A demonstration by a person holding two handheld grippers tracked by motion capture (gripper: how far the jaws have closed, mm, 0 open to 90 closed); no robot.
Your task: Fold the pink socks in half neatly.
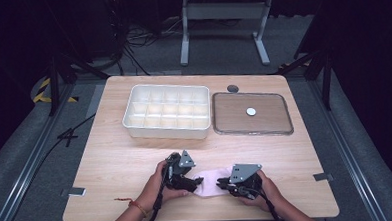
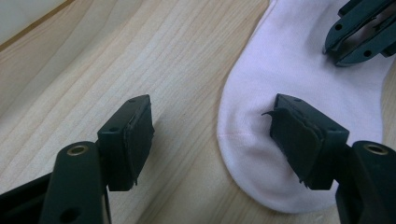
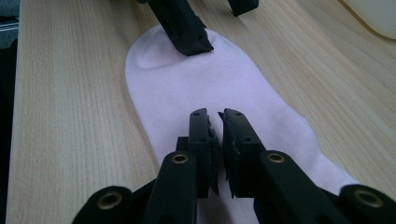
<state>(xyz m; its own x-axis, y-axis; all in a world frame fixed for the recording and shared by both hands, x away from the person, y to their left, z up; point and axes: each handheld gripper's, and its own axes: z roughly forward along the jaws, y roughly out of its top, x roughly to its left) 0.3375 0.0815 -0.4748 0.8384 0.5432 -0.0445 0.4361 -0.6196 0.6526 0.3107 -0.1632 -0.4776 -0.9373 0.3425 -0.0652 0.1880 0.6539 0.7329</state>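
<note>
Pale pink sock (image 1: 210, 181) lies flat at table's (image 1: 111, 159) near edge—soft, light, limp; right gripper (image 3: 219, 114) nearly shut, pinching 1 end, left gripper (image 2: 212, 128) wide—best taken at toe edge.

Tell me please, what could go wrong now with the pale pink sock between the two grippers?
1. The left gripper straddles the toe edge of the pale pink fabric sock, one jaw over bare wood; closing might catch little cloth or none.
2. The right gripper, nearly shut at the other end, may hold only a thin fold that could slip when pulled.
3. The sock lies near the wooden table's front edge and might slide off.
</note>
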